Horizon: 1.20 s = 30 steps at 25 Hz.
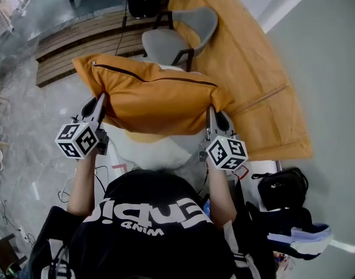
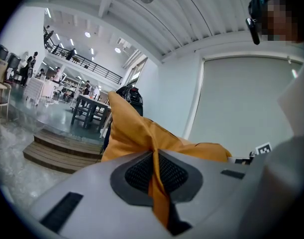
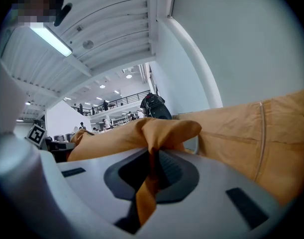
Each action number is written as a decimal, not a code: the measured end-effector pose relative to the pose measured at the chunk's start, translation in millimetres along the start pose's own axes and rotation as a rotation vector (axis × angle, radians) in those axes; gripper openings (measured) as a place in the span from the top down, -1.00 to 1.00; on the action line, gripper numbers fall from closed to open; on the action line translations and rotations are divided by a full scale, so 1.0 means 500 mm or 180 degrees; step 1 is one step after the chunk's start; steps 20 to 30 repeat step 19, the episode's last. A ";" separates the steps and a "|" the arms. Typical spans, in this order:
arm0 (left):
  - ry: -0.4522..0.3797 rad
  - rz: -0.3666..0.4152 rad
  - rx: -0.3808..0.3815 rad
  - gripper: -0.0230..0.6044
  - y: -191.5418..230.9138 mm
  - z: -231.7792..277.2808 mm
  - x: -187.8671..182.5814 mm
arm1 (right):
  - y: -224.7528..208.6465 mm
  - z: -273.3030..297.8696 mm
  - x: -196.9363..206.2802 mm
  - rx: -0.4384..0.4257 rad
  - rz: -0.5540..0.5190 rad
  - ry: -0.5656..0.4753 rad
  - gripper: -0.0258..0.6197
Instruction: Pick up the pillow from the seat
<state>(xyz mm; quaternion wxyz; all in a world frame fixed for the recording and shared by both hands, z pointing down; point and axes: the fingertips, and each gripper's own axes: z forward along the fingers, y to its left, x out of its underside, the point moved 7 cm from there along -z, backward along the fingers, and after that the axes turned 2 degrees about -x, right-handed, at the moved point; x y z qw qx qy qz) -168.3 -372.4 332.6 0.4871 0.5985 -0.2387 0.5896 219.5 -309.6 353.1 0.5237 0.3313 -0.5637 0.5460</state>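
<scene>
Hanging clear of the white seat [image 1: 149, 151] beneath it: one orange pillow [image 1: 154, 97] with a dark zip, held level in front of the person. Left hand-held gripper [image 1: 100, 103] is clenched on a fold of cloth at the pillow's left corner, and right hand-held gripper [image 1: 211, 114] pinches the right corner likewise. Step in hand: the lift, seemingly all but done. Next move calls for firm, even grips, since only thin cloth is caught. Grey chair [image 1: 180, 36] stands beyond.

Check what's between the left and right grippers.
The orange pillow spans it, one corner pinched in the left gripper, another in the right gripper; head view.
</scene>
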 end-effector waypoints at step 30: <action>0.0033 0.0014 -0.0052 0.87 0.015 0.011 0.008 | 0.001 0.015 0.009 0.0002 0.0010 0.0025 0.80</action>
